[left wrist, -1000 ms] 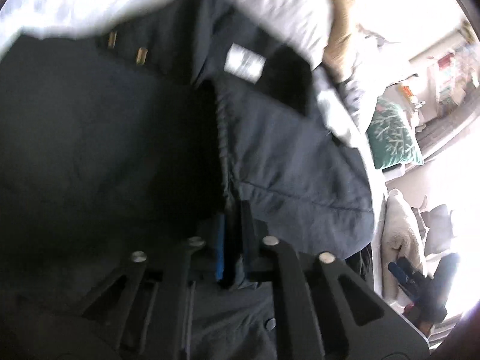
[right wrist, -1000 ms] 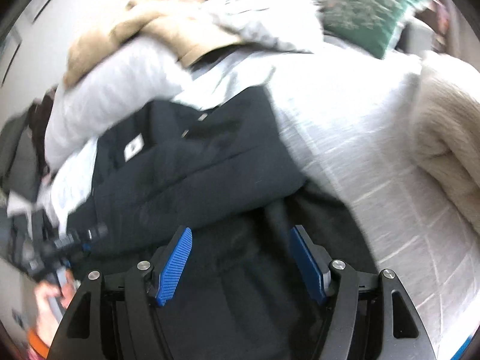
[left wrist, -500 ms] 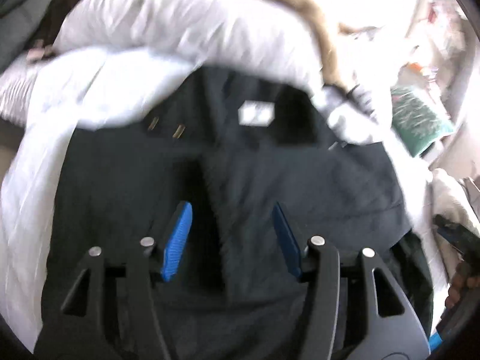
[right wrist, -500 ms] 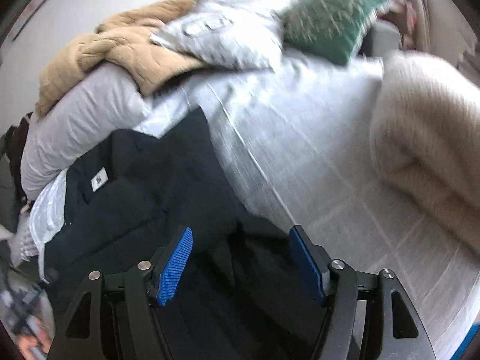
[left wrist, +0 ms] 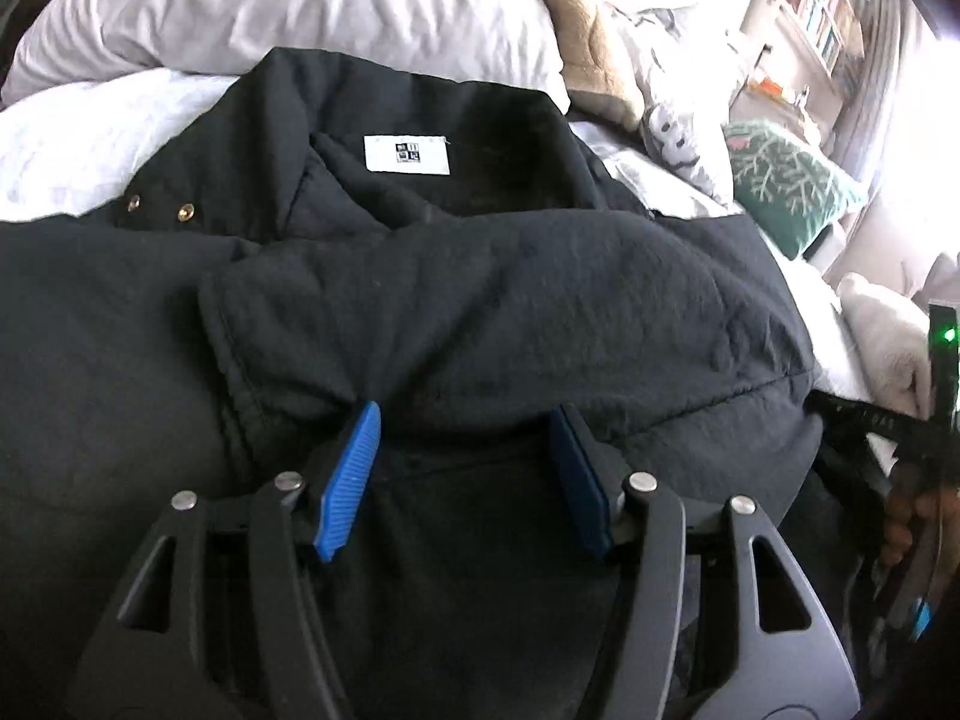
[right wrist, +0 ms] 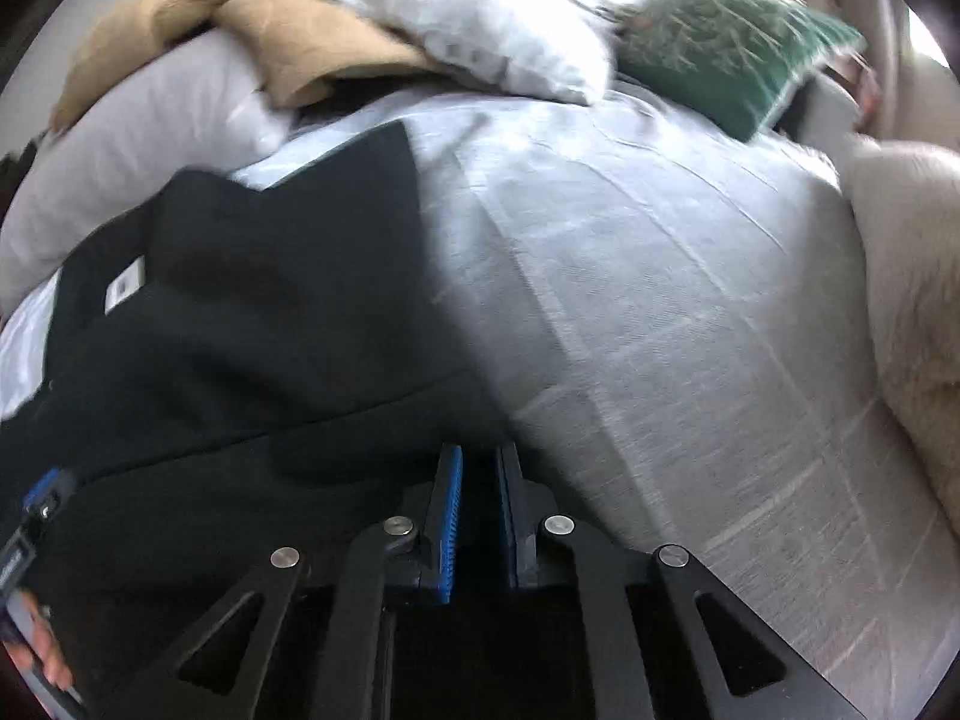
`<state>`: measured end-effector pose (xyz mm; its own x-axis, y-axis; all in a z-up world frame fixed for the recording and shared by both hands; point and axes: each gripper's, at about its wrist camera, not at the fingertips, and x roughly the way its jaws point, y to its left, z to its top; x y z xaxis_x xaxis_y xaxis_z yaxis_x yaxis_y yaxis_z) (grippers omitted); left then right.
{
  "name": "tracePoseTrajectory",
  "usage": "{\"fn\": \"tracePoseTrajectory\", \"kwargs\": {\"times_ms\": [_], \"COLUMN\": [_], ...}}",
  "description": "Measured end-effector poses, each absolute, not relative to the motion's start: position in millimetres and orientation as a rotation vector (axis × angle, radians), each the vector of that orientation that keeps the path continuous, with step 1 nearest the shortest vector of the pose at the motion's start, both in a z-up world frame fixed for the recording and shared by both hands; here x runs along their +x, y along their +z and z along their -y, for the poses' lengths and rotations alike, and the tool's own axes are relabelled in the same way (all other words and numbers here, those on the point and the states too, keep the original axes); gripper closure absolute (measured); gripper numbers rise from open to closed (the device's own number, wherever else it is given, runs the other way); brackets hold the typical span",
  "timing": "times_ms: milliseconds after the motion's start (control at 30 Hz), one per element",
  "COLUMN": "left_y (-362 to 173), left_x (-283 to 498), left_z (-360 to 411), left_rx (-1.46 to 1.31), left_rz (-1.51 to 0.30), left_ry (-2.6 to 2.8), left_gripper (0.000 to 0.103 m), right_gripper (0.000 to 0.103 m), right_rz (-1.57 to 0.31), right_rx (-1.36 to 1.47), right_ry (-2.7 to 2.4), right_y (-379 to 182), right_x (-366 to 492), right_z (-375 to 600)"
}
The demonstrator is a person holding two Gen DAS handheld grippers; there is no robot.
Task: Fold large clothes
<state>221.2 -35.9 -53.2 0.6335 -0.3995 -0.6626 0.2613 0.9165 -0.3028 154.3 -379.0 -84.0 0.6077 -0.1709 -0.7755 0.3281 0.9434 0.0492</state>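
Note:
A dark navy jacket (left wrist: pixel 480 312) lies on the bed with its white neck label (left wrist: pixel 407 154) and brass snaps (left wrist: pixel 186 212) showing; one sleeve is folded across its chest. My left gripper (left wrist: pixel 465 420) is open just above the jacket's lower part, holding nothing. In the right wrist view the jacket (right wrist: pixel 240 348) fills the lower left. My right gripper (right wrist: pixel 478 465) is shut on the jacket's right edge, with dark cloth between the blue pads.
The jacket rests on a grey-white bedspread (right wrist: pixel 660 300). White pillows (left wrist: pixel 270 6), a tan blanket (right wrist: pixel 240 12), a grey cushion (right wrist: pixel 498 30) and a green cushion (right wrist: pixel 732 48) lie at the bed's head. A cream fleece (right wrist: pixel 912 276) lies at the right.
My left gripper let go of the jacket and opened, then drew back. My right gripper went from open to shut on the jacket's right edge.

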Motion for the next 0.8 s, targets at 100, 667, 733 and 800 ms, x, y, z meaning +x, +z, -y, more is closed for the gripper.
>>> {"fn": "tracePoseTrajectory", "kwargs": {"times_ms": [100, 667, 733, 800], "left_y": [-45, 26, 24, 21], "left_x": [217, 98, 87, 73], "left_z": [37, 3, -4, -12], "left_rx": [-0.149, -0.007, -0.010, -0.017], "left_rz": [-0.809, -0.963, -0.990, -1.026], "left_ry": [-0.352, -0.341, -0.338, -0.343], "left_gripper": [0.042, 0.012, 0.010, 0.010], "right_gripper": [0.090, 0.029, 0.027, 0.026], "right_rz": [-0.870, -0.920, -0.934, -0.954], "right_rx": [0.157, 0.065, 0.067, 0.080], "right_ry": [-0.305, -0.142, -0.131, -0.123], "right_y": [-81, -27, -27, -28], "right_x": [151, 40, 30, 21], "right_z": [372, 351, 351, 353]}}
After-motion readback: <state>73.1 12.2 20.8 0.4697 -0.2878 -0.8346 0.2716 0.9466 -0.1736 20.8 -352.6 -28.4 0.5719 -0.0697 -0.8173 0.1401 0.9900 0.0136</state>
